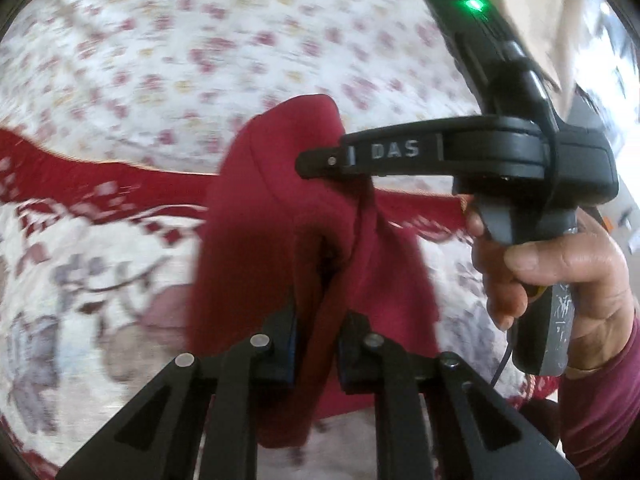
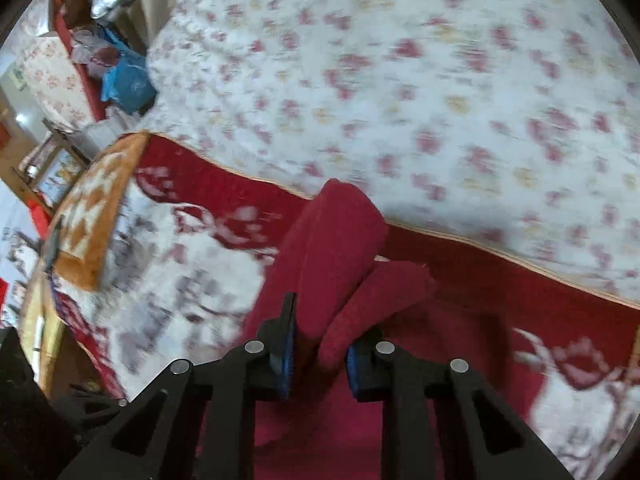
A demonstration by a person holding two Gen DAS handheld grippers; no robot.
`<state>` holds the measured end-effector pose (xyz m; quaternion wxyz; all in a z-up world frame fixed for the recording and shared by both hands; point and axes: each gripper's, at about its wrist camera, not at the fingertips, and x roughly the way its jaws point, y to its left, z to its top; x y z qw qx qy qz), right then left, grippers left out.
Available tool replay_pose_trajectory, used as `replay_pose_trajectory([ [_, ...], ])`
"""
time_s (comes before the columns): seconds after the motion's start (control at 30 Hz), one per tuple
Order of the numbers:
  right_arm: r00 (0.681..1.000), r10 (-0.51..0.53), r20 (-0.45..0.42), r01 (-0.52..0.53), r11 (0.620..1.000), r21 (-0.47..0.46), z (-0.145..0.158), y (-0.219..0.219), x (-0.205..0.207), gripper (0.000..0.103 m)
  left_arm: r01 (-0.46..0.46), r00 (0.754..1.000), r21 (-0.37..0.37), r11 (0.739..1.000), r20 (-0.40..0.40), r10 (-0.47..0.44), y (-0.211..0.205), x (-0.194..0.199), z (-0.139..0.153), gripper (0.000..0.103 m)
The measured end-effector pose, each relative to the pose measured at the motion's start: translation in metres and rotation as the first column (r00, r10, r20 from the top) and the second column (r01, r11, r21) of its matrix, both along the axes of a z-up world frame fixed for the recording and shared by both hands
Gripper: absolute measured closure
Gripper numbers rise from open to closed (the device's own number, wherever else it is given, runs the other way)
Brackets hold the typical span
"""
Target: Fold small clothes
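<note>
A small dark red fleece garment (image 1: 280,216) hangs bunched in the air between both grippers, above a patterned red and white blanket (image 1: 80,248). My left gripper (image 1: 320,320) is shut on a lower fold of the garment. In the left wrist view my right gripper (image 1: 316,162) comes in from the right, its finger tip pressed into the garment's upper edge. In the right wrist view the right gripper (image 2: 320,344) is shut on folds of the red garment (image 2: 340,240). Both views are motion blurred.
A white bedspread (image 2: 400,80) with small red flowers lies behind the blanket (image 2: 180,280). An orange patterned blanket corner (image 2: 92,216) is at the left. Bags and clutter (image 2: 120,72) sit at the far left. The person's hand (image 1: 560,264) holds the right gripper's handle.
</note>
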<state>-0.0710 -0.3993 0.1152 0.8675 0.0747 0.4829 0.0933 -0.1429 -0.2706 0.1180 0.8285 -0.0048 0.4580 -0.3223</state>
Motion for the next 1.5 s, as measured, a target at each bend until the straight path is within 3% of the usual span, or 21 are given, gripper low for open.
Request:
replay_pose_trajectory([
  [0.13, 0.996, -0.081, -0.040, 0.082, 0.996, 0.018, -0.018, -0.054, -0.016, 0.082, 0.070, 0.997, 0.038, 0.997, -0.016, -0.069, -0.049, -0.017, -0.016, 0.090],
  [0.27, 0.981, -0.152, -0.119, 0.153, 0.988, -0.002, -0.064, -0.082, -0.018, 0.082, 0.094, 0.994, 0.089, 0.992, -0.060, -0.089, -0.079, -0.024, -0.044, 0.087],
  [0.3, 0.974, -0.177, -0.139, 0.180, 0.984, 0.009, -0.076, -0.087, -0.017, 0.080, 0.111, 0.991, 0.094, 0.989, -0.081, -0.104, -0.081, -0.024, -0.048, 0.079],
  [0.33, 0.969, -0.199, -0.148, 0.206, 0.978, 0.030, -0.085, -0.092, -0.017, 0.070, 0.128, 0.988, 0.092, 0.987, -0.095, -0.120, -0.080, -0.025, -0.049, 0.073],
  [0.4, 0.961, -0.243, -0.132, 0.254, 0.965, 0.069, -0.087, -0.104, -0.025, 0.058, 0.173, 0.982, 0.074, 0.982, -0.085, -0.167, -0.070, -0.031, -0.036, 0.040],
  [0.47, 0.957, -0.265, -0.119, 0.278, 0.954, 0.111, -0.077, -0.114, -0.042, 0.057, 0.178, 0.984, 0.078, 0.981, 0.012, -0.179, -0.046, -0.042, -0.014, 0.031],
  [0.5, 0.958, -0.266, -0.107, 0.278, 0.953, 0.118, -0.071, -0.116, -0.050, 0.052, 0.170, 0.983, 0.093, 0.981, 0.056, -0.176, -0.035, -0.044, -0.007, 0.029],
  [0.6, 0.965, -0.254, -0.070, 0.262, 0.949, 0.175, -0.055, -0.111, -0.084, 0.037, 0.098, 0.980, 0.157, 0.983, 0.159, -0.123, -0.004, -0.040, 0.002, 0.026],
  [0.67, 0.970, -0.234, -0.067, 0.243, 0.942, 0.233, -0.052, -0.102, -0.100, 0.035, 0.018, 0.981, 0.201, 0.979, 0.184, -0.055, 0.010, -0.027, -0.008, 0.026],
  [0.77, 0.975, -0.207, -0.081, 0.221, 0.938, 0.266, -0.054, -0.078, -0.111, 0.032, -0.049, 0.988, 0.200, 0.979, 0.150, 0.019, 0.022, -0.009, -0.033, 0.026],
  [0.87, 0.966, -0.200, -0.164, 0.240, 0.929, 0.280, -0.075, -0.061, -0.112, 0.028, -0.071, 0.992, 0.221, 0.973, 0.120, 0.045, 0.027, -0.004, -0.055, 0.026],
  [0.97, 0.959, -0.231, -0.164, 0.274, 0.904, 0.329, -0.078, -0.055, -0.123, 0.028, -0.084, 0.991, 0.223, 0.971, 0.117, 0.059, 0.036, -0.003, -0.062, 0.026],
  [1.03, 0.963, -0.236, -0.132, 0.268, 0.894, 0.359, -0.074, -0.050, -0.135, 0.015, -0.089, 0.991, 0.209, 0.974, 0.119, 0.065, 0.039, -0.002, -0.058, 0.026],
  [1.1, 0.960, -0.246, -0.135, 0.278, 0.900, 0.336, -0.079, -0.047, -0.137, 0.013, -0.108, 0.987, 0.209, 0.972, 0.140, 0.080, 0.041, -0.002, -0.056, 0.026],
  [1.17, 0.960, -0.244, -0.139, 0.276, 0.911, 0.308, -0.088, -0.038, -0.127, 0.021, -0.119, 0.985, 0.208, 0.971, 0.145, 0.089, 0.039, 0.000, -0.055, 0.026],
  [1.2, 0.959, -0.250, -0.133, 0.278, 0.921, 0.272, -0.090, -0.036, -0.124, 0.057, -0.119, 0.986, 0.205, 0.971, 0.142, 0.091, 0.038, 0.000, -0.055, 0.026],
  [1.23, 0.957, -0.259, -0.127, 0.282, 0.933, 0.225, -0.088, -0.034, -0.125, 0.078, -0.119, 0.986, 0.200, 0.973, 0.140, 0.091, 0.038, -0.001, -0.054, 0.026],
  [1.3, 0.969, -0.237, -0.064, 0.245, 0.956, 0.163, -0.070, -0.032, -0.140, 0.087, -0.113, 0.986, 0.192, 0.975, 0.142, 0.086, 0.039, -0.004, -0.052, 0.026],
  [1.37, 0.973, -0.231, -0.010, 0.231, 0.971, 0.069, -0.053, -0.037, -0.158, 0.088, -0.109, 0.986, 0.191, 0.976, 0.142, 0.082, 0.037, -0.004, -0.053, 0.026],
  [1.5, 0.962, -0.254, -0.098, 0.258, 0.966, 0.030, -0.085, -0.049, -0.154, 0.089, -0.091, 0.992, 0.207, 0.974, 0.104, 0.070, 0.022, 0.001, -0.066, 0.025],
])
